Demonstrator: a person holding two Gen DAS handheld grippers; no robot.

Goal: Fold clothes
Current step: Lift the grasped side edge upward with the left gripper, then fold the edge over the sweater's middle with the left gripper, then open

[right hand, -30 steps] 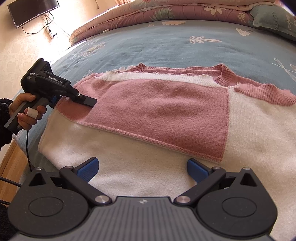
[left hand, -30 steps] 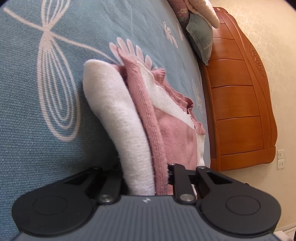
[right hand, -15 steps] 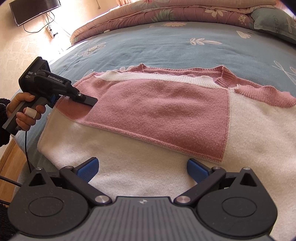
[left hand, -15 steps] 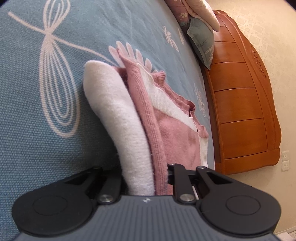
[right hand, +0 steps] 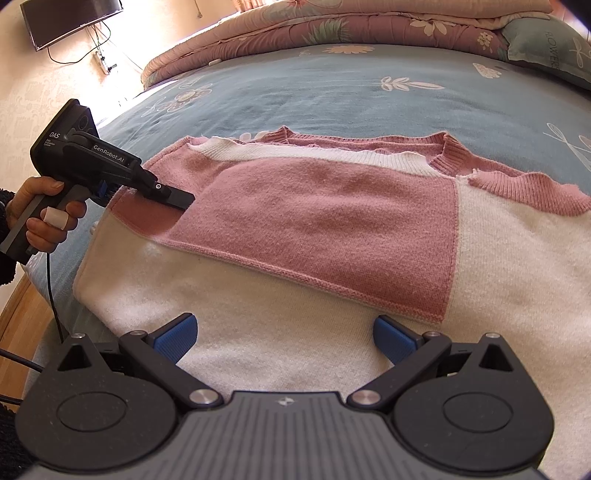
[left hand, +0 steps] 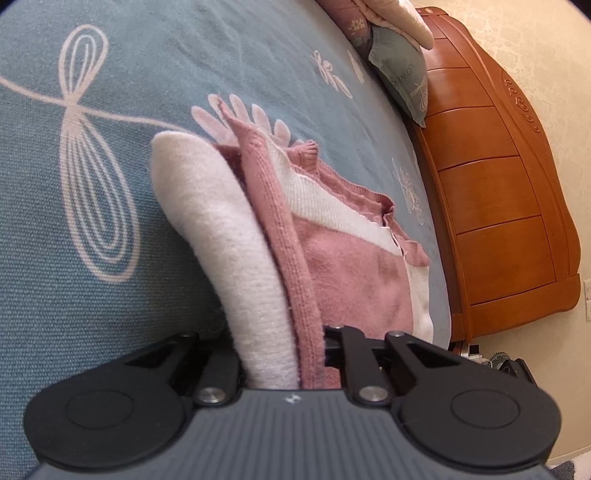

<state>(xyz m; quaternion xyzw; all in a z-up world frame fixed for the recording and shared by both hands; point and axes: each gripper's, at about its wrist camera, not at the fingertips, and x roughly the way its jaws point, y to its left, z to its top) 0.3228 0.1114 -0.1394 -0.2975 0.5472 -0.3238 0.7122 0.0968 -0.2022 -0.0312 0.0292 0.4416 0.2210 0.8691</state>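
A blue flowered bedspread [right hand: 332, 85], a wooden headboard [left hand: 495, 192], a pillow [left hand: 402, 70] and a wall-mounted screen [right hand: 70, 20].

Blue bedspread [right hand: 332, 85] beyond sweater [right hand: 314, 221] bare up to rolled quilt [right hand: 295, 26] at far edge; open room there. Pillow [right hand: 546, 51] blocks far right corner. Right gripper [right hand: 282, 338] spread wide over near white part of sweater, nothing between its fingers. Left gripper [right hand: 177, 197] sits on sweater's left edge, clamped on fold, hand [right hand: 40, 210] and cable [right hand: 51, 291] hanging off left bedside. In left wrist view, wooden headboard [left hand: 498, 184] walls off right side; bedspread left of raised fold bare.
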